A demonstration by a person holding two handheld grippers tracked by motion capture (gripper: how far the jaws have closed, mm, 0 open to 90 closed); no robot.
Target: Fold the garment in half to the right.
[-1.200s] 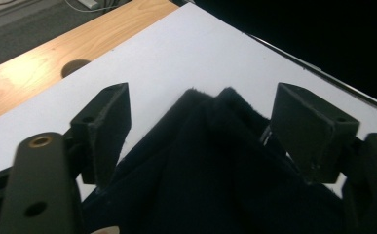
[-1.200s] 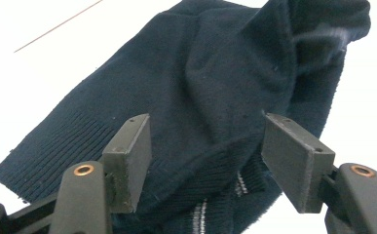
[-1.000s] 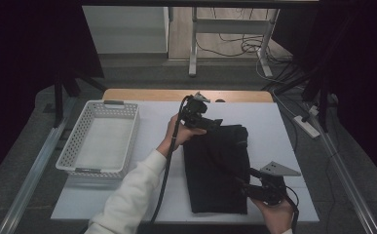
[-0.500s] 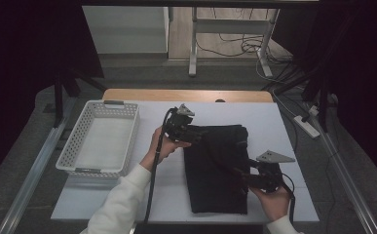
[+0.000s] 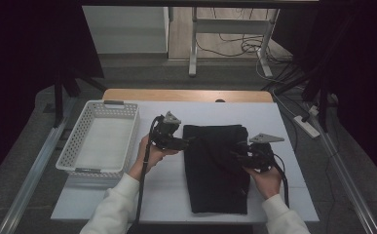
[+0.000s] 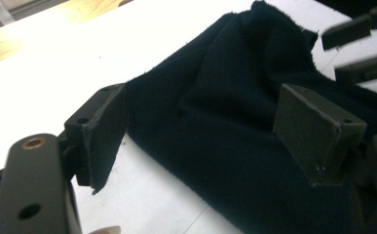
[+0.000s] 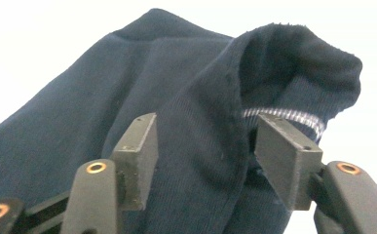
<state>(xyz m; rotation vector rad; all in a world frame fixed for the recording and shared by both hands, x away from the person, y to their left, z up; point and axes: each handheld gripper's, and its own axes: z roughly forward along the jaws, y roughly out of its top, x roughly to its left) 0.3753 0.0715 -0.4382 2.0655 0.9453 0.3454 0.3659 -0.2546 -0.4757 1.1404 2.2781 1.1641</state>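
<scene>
A dark navy folded garment [image 5: 215, 170] lies lengthwise on the white table [image 5: 166, 195], right of centre. My left gripper [image 5: 185, 143] is at the garment's left edge, open, with the edge of the cloth [image 6: 235, 126] lying between its wide-spread jaws [image 6: 208, 134]. My right gripper [image 5: 235, 155] reaches over the garment's right part. It is open, and a raised fold of the cloth [image 7: 215, 112] with a white stitched hem stands between its pads [image 7: 210, 153]. In the left gripper view, the right gripper's jaws [image 6: 354, 51] appear at the top right.
A white perforated basket [image 5: 130, 141] stands empty at the table's left. A wooden strip [image 5: 186, 95] runs along the far edge. A power strip [image 5: 305, 126] and cables lie on the floor to the right. Bare tabletop lies in front of the basket.
My left gripper has come from the garment's far end toward the person, to its left edge. My right gripper has moved away from the person, up along the garment's right side.
</scene>
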